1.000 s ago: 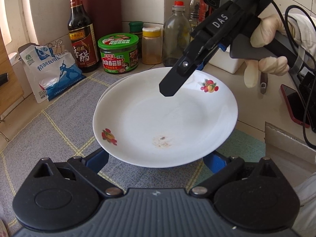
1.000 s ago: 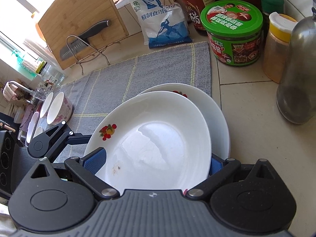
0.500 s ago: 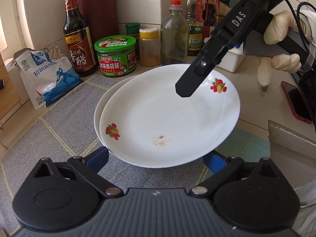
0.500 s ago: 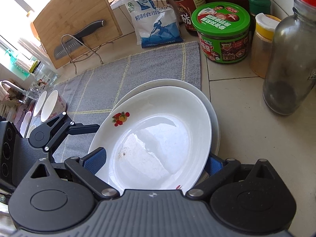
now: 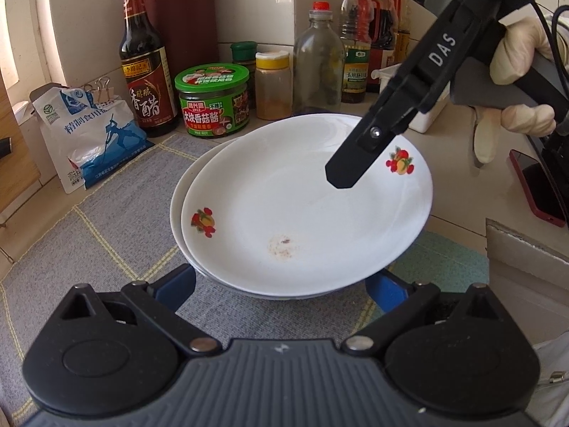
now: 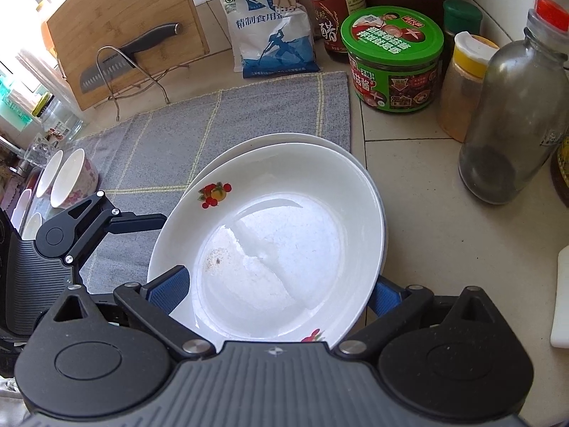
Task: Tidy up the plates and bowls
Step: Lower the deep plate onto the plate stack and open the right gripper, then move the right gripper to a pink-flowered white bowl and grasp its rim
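A white plate with fruit prints (image 5: 306,213) lies on top of a second white plate (image 5: 177,199) on the grey mat; both show in the right wrist view, the top plate (image 6: 284,235) and the lower one's rim (image 6: 284,138). My right gripper (image 6: 281,291) is shut on the top plate's near rim, one finger (image 5: 359,163) above the plate. My left gripper (image 5: 284,284) is open, its blue pads either side of the stack's near edge. Two bowls (image 6: 71,178) sit at the far left.
Behind the plates stand a green-lidded jar (image 5: 212,99), a vinegar bottle (image 5: 145,71), a spice jar (image 5: 273,85), a glass bottle (image 5: 318,67) and a salt bag (image 5: 92,135). A cutting board with knife (image 6: 124,35) leans at left. A red phone (image 5: 537,185) lies right.
The top plate has come down and toward the back right onto the lower plate. Both grippers moved with it toward the jars.
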### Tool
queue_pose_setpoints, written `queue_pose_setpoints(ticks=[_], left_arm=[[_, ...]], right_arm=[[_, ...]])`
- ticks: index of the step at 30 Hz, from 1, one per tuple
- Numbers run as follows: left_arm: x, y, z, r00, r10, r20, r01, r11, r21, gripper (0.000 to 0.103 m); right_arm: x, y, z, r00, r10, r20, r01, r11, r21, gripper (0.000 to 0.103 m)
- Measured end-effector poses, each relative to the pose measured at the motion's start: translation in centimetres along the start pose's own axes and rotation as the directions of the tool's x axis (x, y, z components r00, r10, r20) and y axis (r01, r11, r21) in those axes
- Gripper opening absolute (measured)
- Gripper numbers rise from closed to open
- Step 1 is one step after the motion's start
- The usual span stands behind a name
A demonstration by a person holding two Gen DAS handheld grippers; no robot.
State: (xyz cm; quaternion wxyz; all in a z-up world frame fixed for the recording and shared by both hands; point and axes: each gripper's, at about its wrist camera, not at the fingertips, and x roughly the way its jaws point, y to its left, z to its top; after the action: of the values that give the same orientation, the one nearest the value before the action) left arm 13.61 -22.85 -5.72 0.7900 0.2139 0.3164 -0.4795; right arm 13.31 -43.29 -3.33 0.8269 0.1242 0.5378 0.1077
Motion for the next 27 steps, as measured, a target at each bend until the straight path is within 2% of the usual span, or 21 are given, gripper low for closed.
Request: queue_pose_setpoints(ticks=[5, 8, 13, 17, 19, 22, 27], left_arm=[[-0.4, 0.1, -0.5, 1.000, 0.017, 0.003, -0.017, 1.000, -0.008, 0.101], [-0.9, 0.1, -0.8, 1.000, 0.023, 0.012, -0.022, 1.000, -0.015, 0.101], [-2.1, 0.2, -0.9, 0.998, 0.034, 0.047, -0.032, 0.998, -0.044, 0.101], [-2.8, 0.5, -0.8, 0.996, 0.064, 0.058, -0.059, 0.994, -0.090, 0.102], [-3.0, 0.8, -0.9, 0.995, 0.088, 0.053, -0.081, 0.989, -0.124, 0.102], [-3.9, 1.0, -1.1, 0.990, 0.130, 0.056, -0.120, 0.981, -0.152, 0.102], [-5.7, 0.6, -1.8, 0.975, 0.212, 0.064, -0.196, 0.962, -0.192, 0.102]], right_arm=[[0.3, 0.3, -0.2, 0.996, -0.087, -0.018, 0.087, 0.996, -0.030, 0.103], [0.2, 0.3, -0.5, 0.995, -0.100, -0.008, 0.100, 0.994, -0.043, 0.103], [-1.0, 1.8, -0.5, 0.986, -0.154, 0.064, 0.161, 0.979, -0.122, 0.103], [-1.6, 4.0, -0.2, 0.970, -0.190, 0.154, 0.222, 0.950, -0.222, 0.103], [-1.7, 5.0, 0.1, 0.964, -0.188, 0.187, 0.233, 0.939, -0.253, 0.103], [-1.7, 6.3, 0.6, 0.966, -0.142, 0.215, 0.202, 0.934, -0.294, 0.103], [-0.9, 8.8, 1.0, 0.964, -0.110, 0.241, 0.198, 0.902, -0.384, 0.103]])
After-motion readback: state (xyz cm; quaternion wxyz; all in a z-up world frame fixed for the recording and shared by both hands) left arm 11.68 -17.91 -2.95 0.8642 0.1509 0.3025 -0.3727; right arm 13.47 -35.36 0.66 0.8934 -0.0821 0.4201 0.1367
